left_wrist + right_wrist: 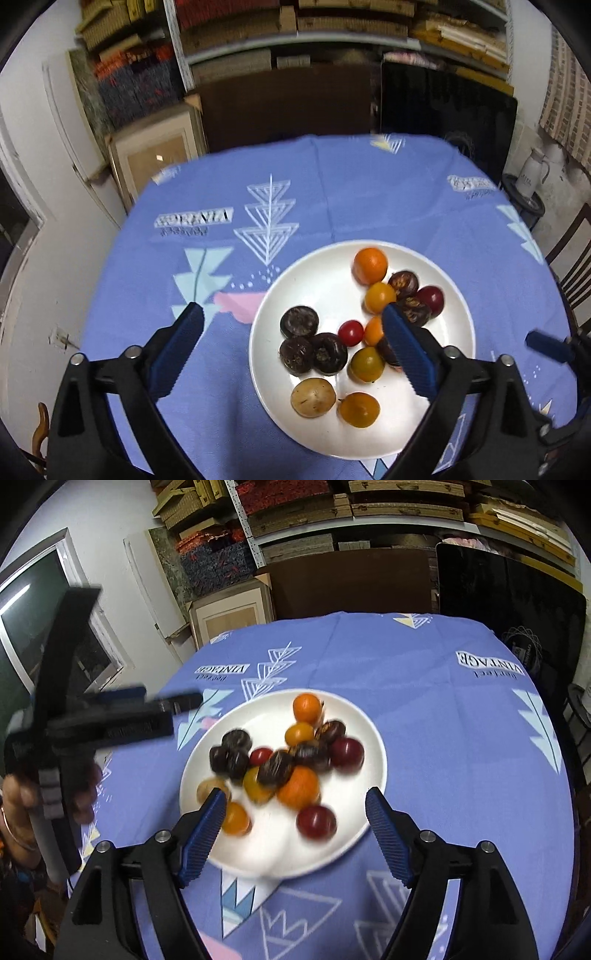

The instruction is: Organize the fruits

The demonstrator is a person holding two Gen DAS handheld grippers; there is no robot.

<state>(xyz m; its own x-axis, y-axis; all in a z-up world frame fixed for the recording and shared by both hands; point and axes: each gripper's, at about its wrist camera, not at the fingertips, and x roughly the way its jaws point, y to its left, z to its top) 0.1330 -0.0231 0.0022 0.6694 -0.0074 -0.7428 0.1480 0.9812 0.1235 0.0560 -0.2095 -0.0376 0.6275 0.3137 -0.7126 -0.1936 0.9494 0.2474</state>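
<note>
White plate (454, 354) holds round fruits (370, 265), no long axis; left gripper (291, 321), right gripper (295, 805) wide open, empty.

One white plate (458, 354) holds about fourteen small fruits (370, 265); two hand-held grippers (291, 314) are in view.

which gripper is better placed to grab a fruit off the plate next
Probably the right. The right gripper is open with the white plate of fruit centred between its fingers. The left gripper, also open, sits off toward the plate's left edge.
</note>
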